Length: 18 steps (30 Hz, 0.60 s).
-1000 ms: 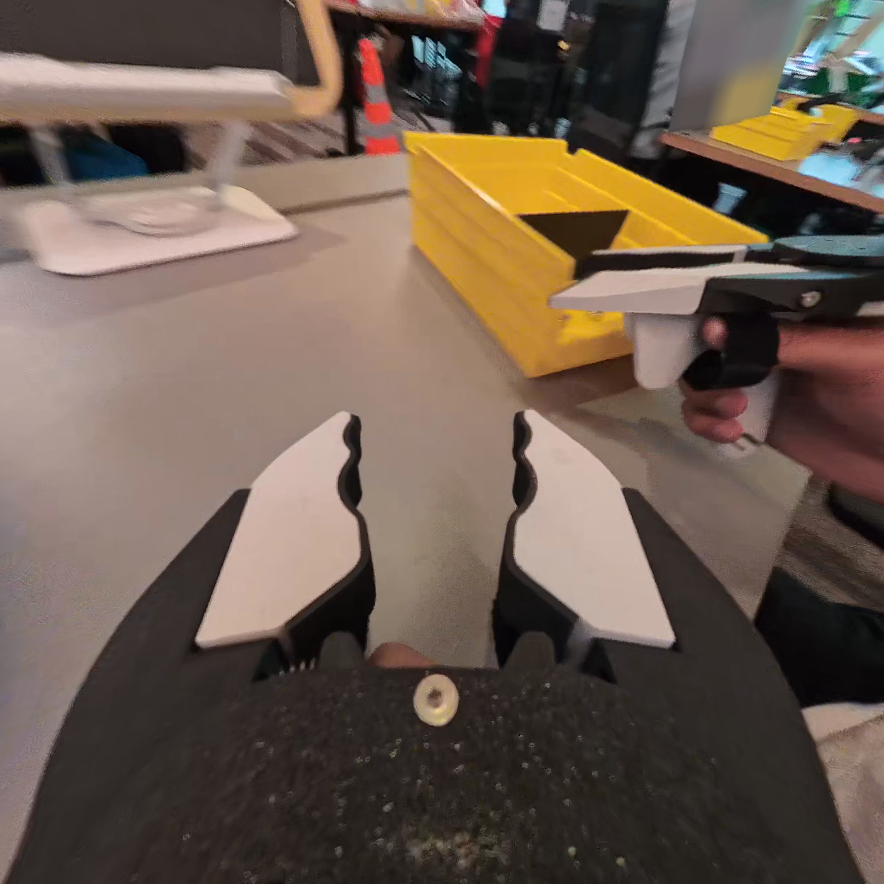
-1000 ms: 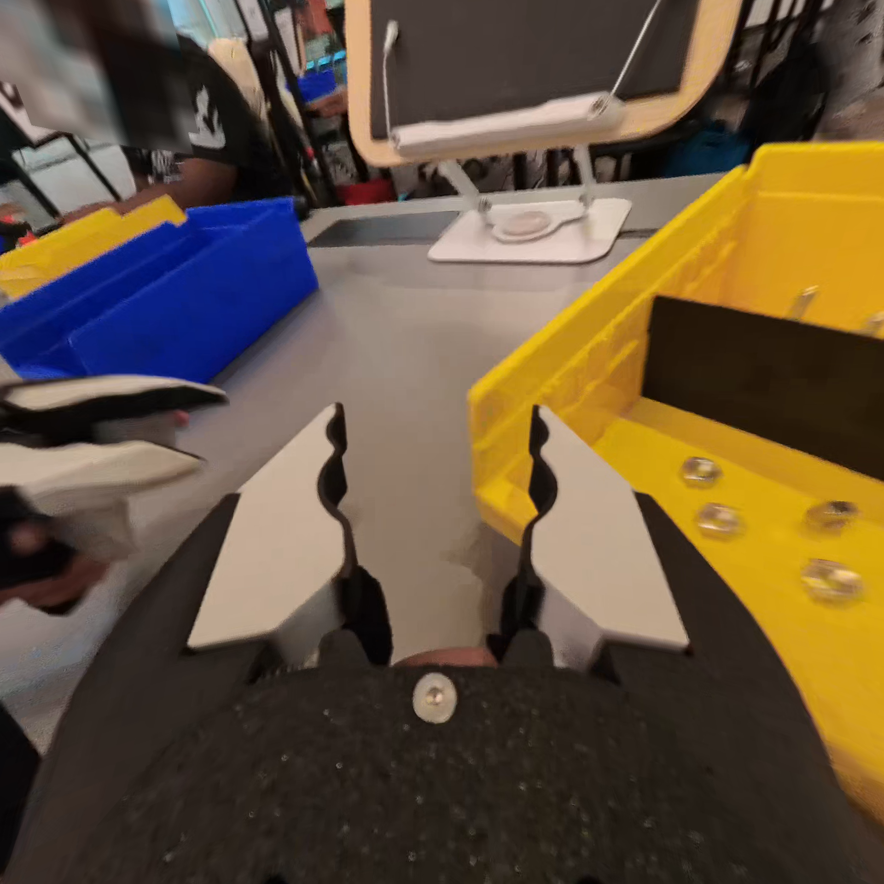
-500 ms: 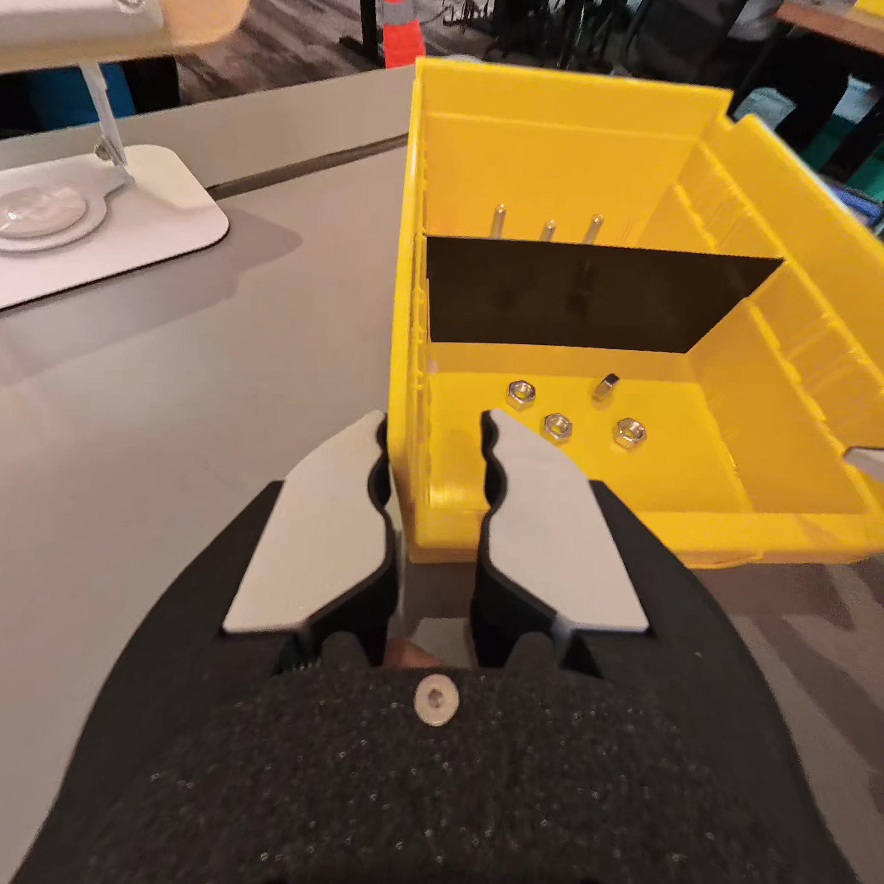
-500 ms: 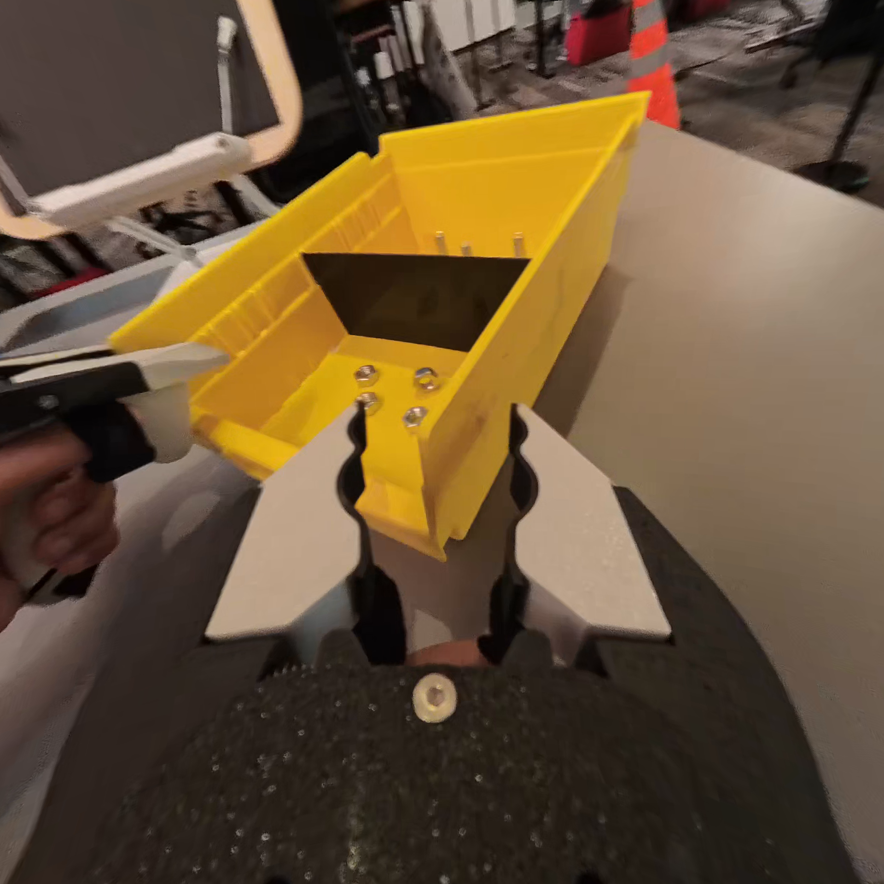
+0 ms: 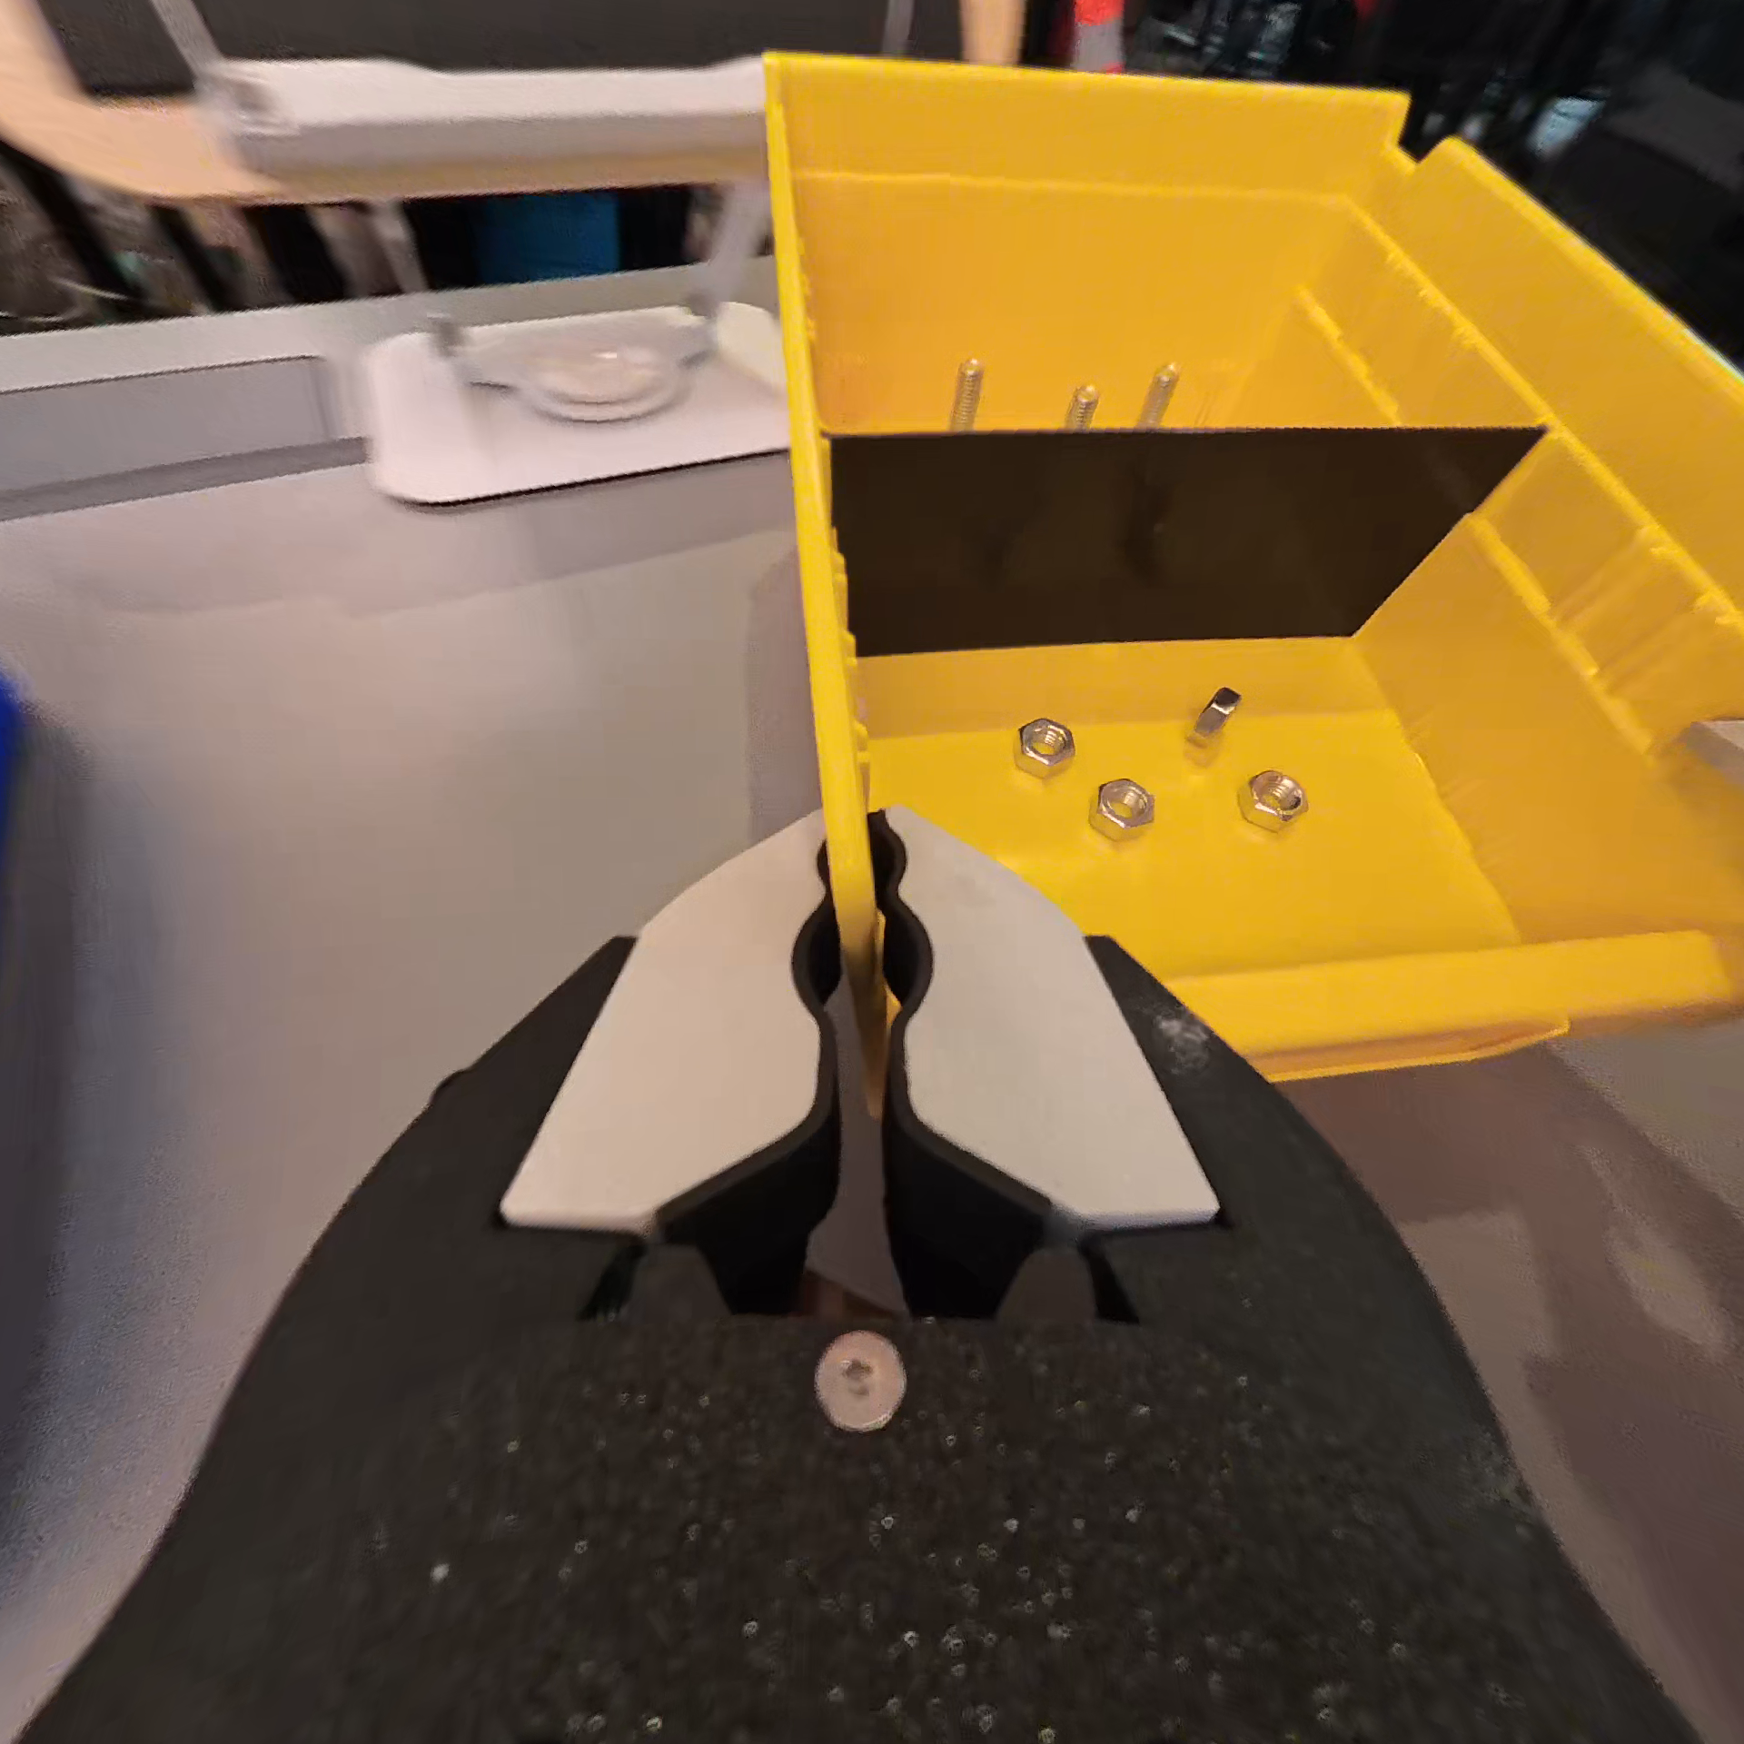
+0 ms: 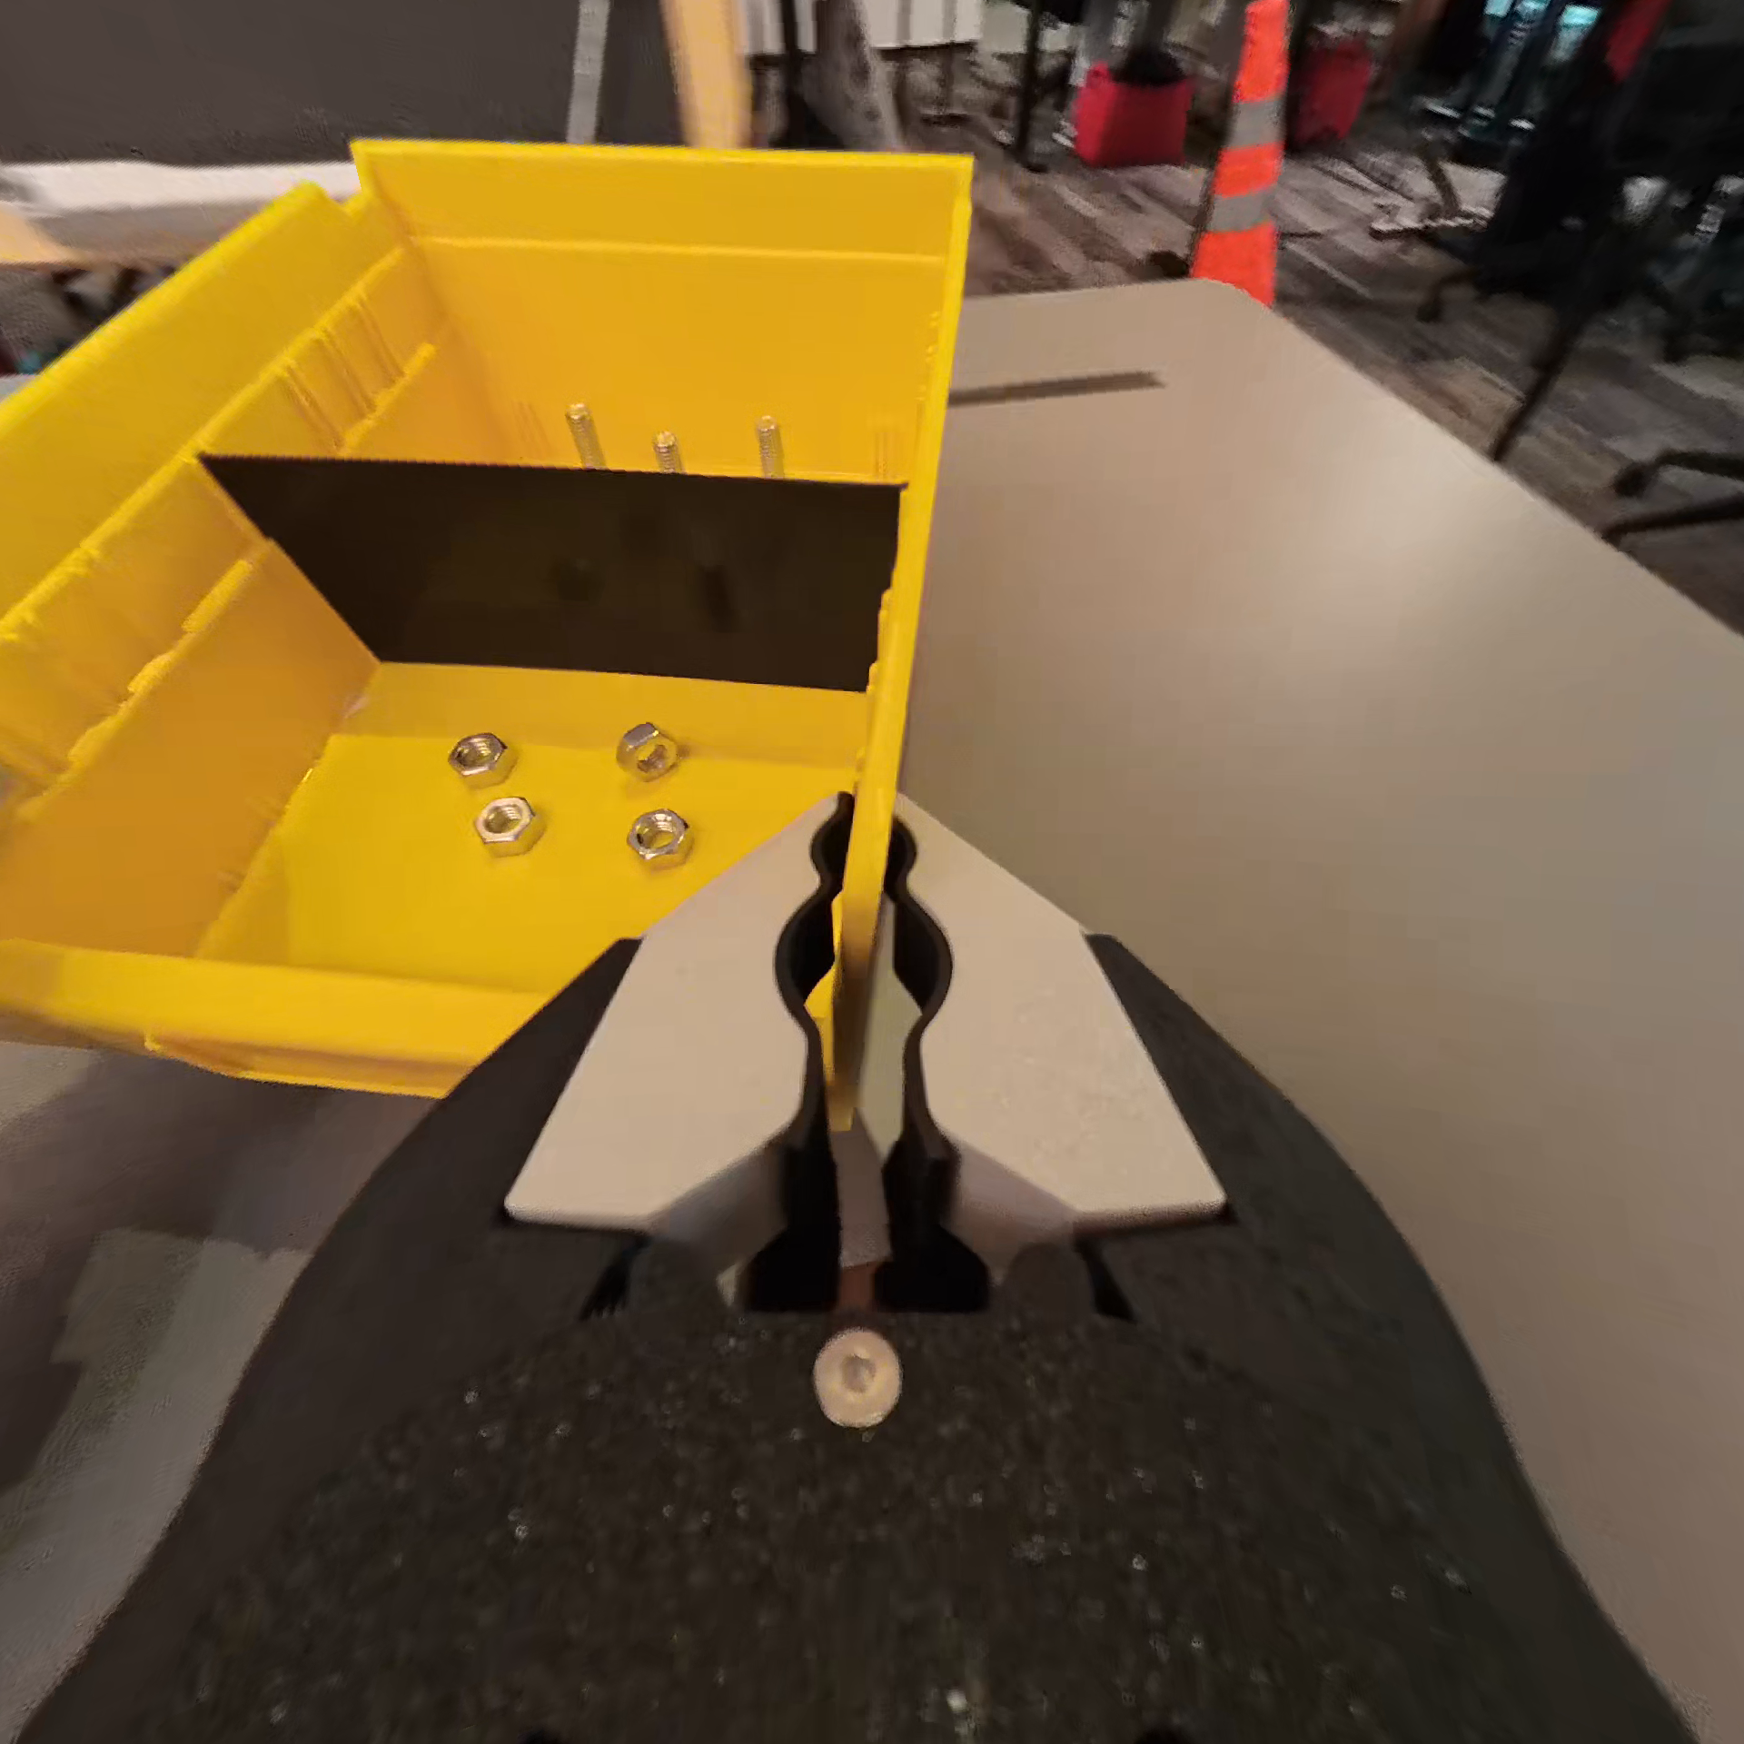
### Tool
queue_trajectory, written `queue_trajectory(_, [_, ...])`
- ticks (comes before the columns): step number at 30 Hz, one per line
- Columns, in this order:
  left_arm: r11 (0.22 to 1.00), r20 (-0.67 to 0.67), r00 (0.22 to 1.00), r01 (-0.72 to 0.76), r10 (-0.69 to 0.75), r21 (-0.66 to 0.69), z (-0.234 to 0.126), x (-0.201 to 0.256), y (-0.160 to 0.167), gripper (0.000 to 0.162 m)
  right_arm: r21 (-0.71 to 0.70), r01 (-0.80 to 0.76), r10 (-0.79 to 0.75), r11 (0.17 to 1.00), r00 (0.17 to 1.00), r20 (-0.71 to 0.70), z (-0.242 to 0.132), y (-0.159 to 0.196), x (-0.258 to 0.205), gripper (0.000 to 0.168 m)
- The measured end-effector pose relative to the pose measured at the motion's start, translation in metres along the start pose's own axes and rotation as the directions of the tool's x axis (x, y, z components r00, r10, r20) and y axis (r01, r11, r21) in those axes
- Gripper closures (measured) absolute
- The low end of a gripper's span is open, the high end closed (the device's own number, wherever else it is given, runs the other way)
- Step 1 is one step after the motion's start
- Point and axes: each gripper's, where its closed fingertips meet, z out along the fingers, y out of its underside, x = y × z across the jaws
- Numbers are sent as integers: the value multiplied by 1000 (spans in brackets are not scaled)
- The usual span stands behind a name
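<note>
A yellow plastic bin (image 5: 1066, 274) stands on the grey table, split by a black divider (image 5: 1132, 538). Several steel nuts (image 5: 1121, 808) lie in its near compartment and three bolts (image 5: 1081, 408) stick up behind the divider. My left gripper (image 5: 854, 835) is shut on the bin's left side wall near the front corner. My right gripper (image 6: 863, 813) is shut on the bin's right side wall (image 6: 930, 453) near the front corner. The nuts (image 6: 508, 825) and the divider (image 6: 585, 576) also show in the right wrist view.
A white stand with a flat base (image 5: 566, 425) sits on the table left of the bin, under a wood-framed board. A blurred blue bin edge (image 5: 11, 755) shows at far left. An orange cone (image 6: 1246, 160) stands on the floor beyond the grey table (image 6: 1321, 755).
Both grippers have come in to the yellow bin's front corners and closed on its side walls, left on the left wall, right on the right wall.
</note>
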Motion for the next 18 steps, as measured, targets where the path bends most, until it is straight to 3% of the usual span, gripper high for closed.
queue_trajectory(5, [998, 160, 985, 60, -58, -8, -39, -81, 16, 159, -18, 89, -84, 996, 980, 179, 14, 2, -90, 164])
queue_trajectory(10, [991, 215, 969, 129, -119, -33, -48, -120, 40, 159, -63, 154, -133, 986, 957, 258, 29, 16, -136, 165])
queue_trajectory(14, [994, 188, 979, 97, -86, -51, -47, -122, 41, 157, -45, 118, -100, 992, 954, 282, 32, 17, -138, 164])
queue_trajectory(17, [978, 26, 979, 205, -204, -31, -60, -108, 33, 144, 7, 133, -128, 991, 936, 328, 28, 16, -136, 162])
queue_trajectory(18, [965, -41, 965, 261, -260, 8, -73, -105, 23, 137, 22, 155, -152, 988, 920, 362, 21, 14, -137, 153])
